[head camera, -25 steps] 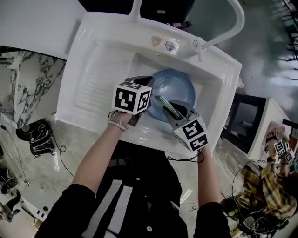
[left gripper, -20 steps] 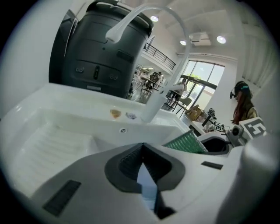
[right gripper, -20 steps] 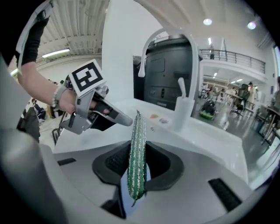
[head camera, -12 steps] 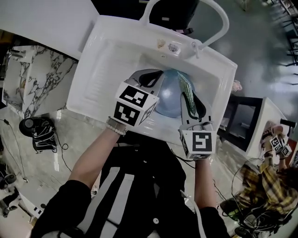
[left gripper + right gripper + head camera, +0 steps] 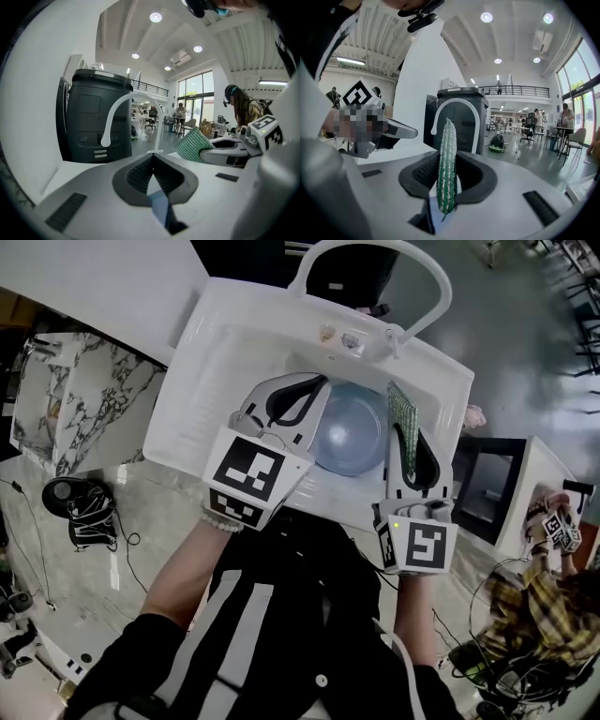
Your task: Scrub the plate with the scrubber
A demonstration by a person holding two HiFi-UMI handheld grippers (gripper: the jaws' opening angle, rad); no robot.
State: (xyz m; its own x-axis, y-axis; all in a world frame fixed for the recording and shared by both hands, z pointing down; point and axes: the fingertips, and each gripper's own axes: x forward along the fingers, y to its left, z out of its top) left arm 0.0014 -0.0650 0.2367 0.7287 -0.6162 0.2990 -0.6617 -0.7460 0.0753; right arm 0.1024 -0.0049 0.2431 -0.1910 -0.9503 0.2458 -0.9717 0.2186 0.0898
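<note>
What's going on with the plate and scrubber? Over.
Left gripper shut on plate rim. Right gripper shut on scrubber, beside plate, over sink. Nothing between them.

The plate [image 5: 352, 439] is pale blue, and the scrubber [image 5: 446, 140] is a glittery green mesh with silvery flecks. The left hand-held gripper [image 5: 153, 157] and the right hand-held gripper [image 5: 449, 161] are light grey with black ribbed pads, and each carries a white cube with black square markers. The sink [image 5: 234, 343] is white, the counter [image 5: 75, 409] is white marble with dark veins, and the person's top [image 5: 291, 615] is black with white stripes.
</note>
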